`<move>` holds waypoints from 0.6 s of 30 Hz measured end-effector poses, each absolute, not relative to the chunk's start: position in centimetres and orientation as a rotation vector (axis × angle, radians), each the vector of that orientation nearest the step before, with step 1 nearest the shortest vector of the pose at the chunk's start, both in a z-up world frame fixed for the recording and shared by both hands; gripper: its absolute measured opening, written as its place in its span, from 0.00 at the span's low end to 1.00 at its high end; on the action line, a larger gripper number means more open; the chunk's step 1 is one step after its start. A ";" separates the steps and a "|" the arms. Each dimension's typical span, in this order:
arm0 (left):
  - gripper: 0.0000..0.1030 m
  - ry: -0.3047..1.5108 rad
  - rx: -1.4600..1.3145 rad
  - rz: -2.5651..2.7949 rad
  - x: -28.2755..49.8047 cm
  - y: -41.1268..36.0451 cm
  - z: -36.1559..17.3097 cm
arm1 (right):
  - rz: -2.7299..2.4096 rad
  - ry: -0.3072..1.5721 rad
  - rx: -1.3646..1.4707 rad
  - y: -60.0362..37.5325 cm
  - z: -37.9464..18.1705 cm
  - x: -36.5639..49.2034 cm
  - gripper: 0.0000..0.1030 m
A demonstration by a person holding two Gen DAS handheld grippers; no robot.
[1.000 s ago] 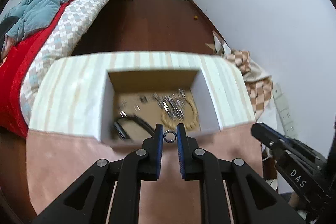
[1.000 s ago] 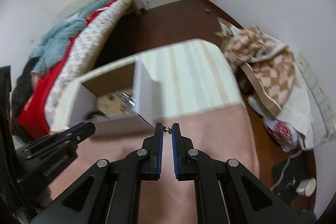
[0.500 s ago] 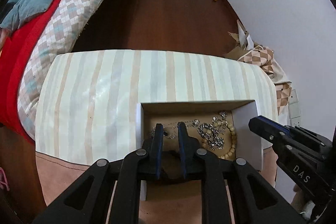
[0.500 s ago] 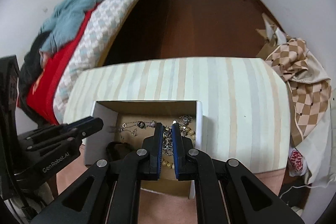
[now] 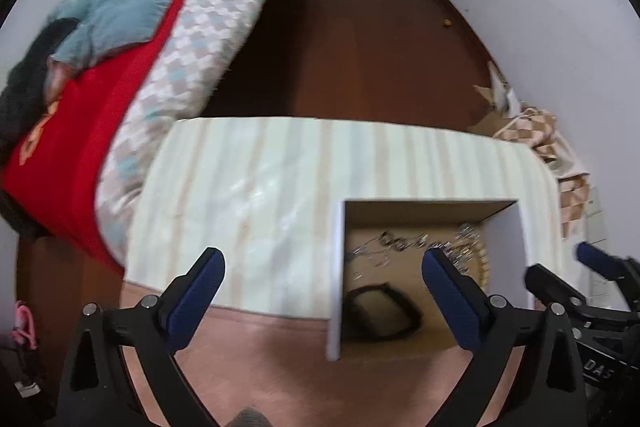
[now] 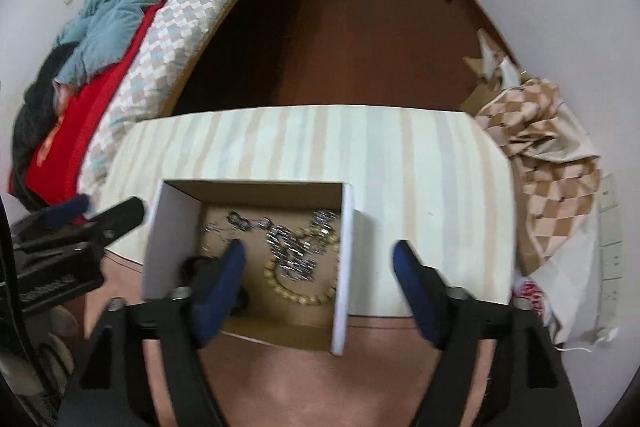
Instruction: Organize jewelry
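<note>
A white cardboard box (image 6: 348, 223) stands on the striped tabletop (image 6: 420, 171). Inside lie silver chains (image 6: 294, 251), a beige bead strand (image 6: 296, 293) and a black band (image 5: 380, 311). The box also shows in the left wrist view (image 5: 338, 267), with chains (image 5: 400, 243) on its floor. My left gripper (image 5: 320, 291) is wide open and empty, straddling the box's left wall from above. My right gripper (image 6: 320, 279) is wide open and empty above the box's right half. The left gripper's fingers (image 6: 100, 219) show left of the box in the right wrist view.
A bed with red and checked covers (image 6: 132, 67) runs along the left. Dark wood floor (image 6: 360, 39) lies beyond the table. A checked cloth and bags (image 6: 548, 147) sit by the right wall. Pink cloth (image 6: 320, 379) covers the table's near part.
Both grippers have opened wide; the small ring and the small piece they held are gone from the jaws. The left gripper has shifted left over the box's left wall.
</note>
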State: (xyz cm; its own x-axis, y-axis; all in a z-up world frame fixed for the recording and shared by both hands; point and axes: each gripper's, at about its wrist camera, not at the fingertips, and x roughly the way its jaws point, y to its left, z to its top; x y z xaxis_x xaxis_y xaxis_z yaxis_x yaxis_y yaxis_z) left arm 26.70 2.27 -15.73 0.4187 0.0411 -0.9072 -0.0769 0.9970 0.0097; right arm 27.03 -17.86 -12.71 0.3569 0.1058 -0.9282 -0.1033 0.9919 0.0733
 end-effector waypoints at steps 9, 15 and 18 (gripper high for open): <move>0.99 1.102 -0.033 0.090 22.0 1.6 -14.8 | 0.003 1.172 -0.083 -18.2 -12.5 22.1 0.98; 0.99 1.035 -0.042 0.056 18.1 0.7 -11.2 | -0.027 1.092 -0.099 -18.5 -8.6 18.6 0.99; 0.99 0.998 -0.045 0.046 16.3 0.5 -9.3 | -0.033 1.046 -0.098 -18.6 -6.0 16.7 0.99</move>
